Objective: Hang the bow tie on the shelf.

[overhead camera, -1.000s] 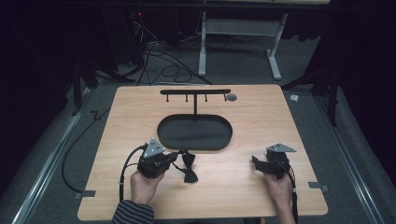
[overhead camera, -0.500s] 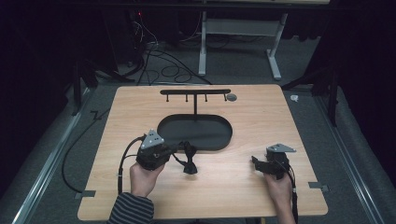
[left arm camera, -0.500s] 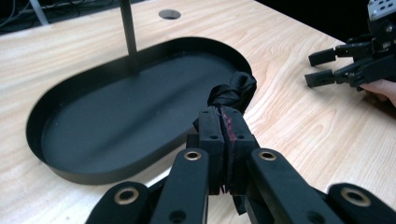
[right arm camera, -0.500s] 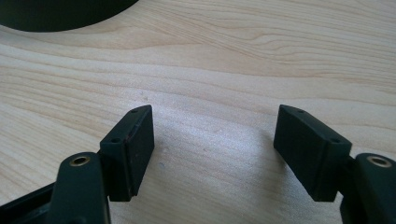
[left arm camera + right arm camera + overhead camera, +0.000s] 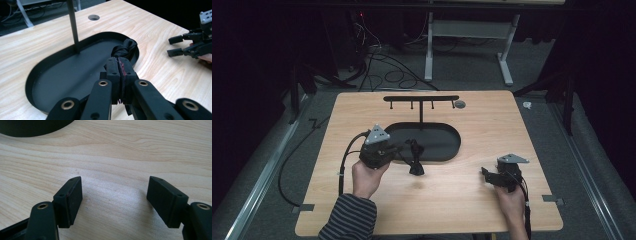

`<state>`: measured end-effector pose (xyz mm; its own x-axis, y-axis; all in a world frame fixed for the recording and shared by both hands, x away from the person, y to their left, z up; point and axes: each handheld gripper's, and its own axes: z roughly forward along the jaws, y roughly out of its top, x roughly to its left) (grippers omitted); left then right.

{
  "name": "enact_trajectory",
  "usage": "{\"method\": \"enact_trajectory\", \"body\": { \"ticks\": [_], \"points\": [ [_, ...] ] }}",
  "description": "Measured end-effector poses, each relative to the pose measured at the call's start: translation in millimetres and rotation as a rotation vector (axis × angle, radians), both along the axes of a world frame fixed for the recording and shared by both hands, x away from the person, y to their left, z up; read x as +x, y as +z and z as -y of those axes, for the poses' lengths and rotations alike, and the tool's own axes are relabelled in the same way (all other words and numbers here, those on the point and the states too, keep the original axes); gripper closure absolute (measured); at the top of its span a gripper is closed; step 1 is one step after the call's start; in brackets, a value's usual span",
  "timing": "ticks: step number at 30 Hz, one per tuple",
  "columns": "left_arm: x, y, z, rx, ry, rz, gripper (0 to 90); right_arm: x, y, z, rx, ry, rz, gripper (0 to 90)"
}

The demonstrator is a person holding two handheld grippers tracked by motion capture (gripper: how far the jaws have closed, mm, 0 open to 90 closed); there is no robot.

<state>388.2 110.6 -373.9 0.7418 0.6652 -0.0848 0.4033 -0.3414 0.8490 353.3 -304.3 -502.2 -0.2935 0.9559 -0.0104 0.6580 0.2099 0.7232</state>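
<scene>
Black knotted cloth [image 5: 125,48] hangs from my left gripper [image 5: 119,72], whose jaws are clamped tight on it, above the near rim of the oval black tray [image 5: 447,150]. My right gripper [image 5: 488,176] rests on the counter [image 5: 472,200] well apart, jaws spread wide around nothing.

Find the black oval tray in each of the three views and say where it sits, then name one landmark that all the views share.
High view: the black oval tray lies mid-table, at the foot of the hook stand.
Left gripper view: the tray spans the centre and left, beyond the jaws.
Right gripper view: its dark edge fills the top left corner.
Shared landmark: the light wooden table.
</scene>
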Motion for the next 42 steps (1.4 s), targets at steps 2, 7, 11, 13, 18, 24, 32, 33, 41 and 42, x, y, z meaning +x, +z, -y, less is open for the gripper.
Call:
{"method": "enact_trajectory", "body": {
  "ticks": [2,7,11,13,18,24,32,33,41,42],
  "points": [
    [3.3,2.5,0.1,0.005,0.000,0.000,88.1,0.0,0.0,-0.1,0.000,0.001,0.000,29.9],
    [7.9,7.5,1.6,0.018,0.000,-0.009,88.1,-0.1,0.1,-0.5,0.000,0.001,-0.001,29.9],
    [10.4,17.8,1.8,0.015,-0.001,-0.012,88.1,-0.2,0.1,-0.8,-0.004,0.001,-0.002,30.0],
    [11.9,25.3,3.2,0.021,0.002,0.001,88.1,-0.1,0.0,-0.7,-0.005,0.002,0.000,29.9],
    [18.1,33.4,7.2,0.039,-0.004,0.017,88.1,-0.1,0.0,-0.7,-0.005,0.002,0.000,30.0],
    [26.3,37.2,11.6,0.036,0.001,0.028,88.1,-0.2,0.1,-0.7,-0.004,0.001,-0.001,30.0],
    [41.3,44.0,18.1,0.045,0.013,0.034,88.1,-0.1,0.0,-0.7,-0.006,0.003,0.000,29.9],
    [41.3,44.0,18.1,0.045,0.013,0.034,88.1,-0.1,0.0,-0.6,-0.006,0.004,0.000,29.9],
    [57.1,47.2,22.7,0.060,0.038,0.035,88.0,-0.2,0.0,-0.8,-0.005,0.003,-0.001,29.9],
    [61.0,47.5,24.3,0.064,0.047,0.037,88.1,-0.2,0.0,-0.7,-0.006,0.004,-0.001,29.9]
  ]
}}
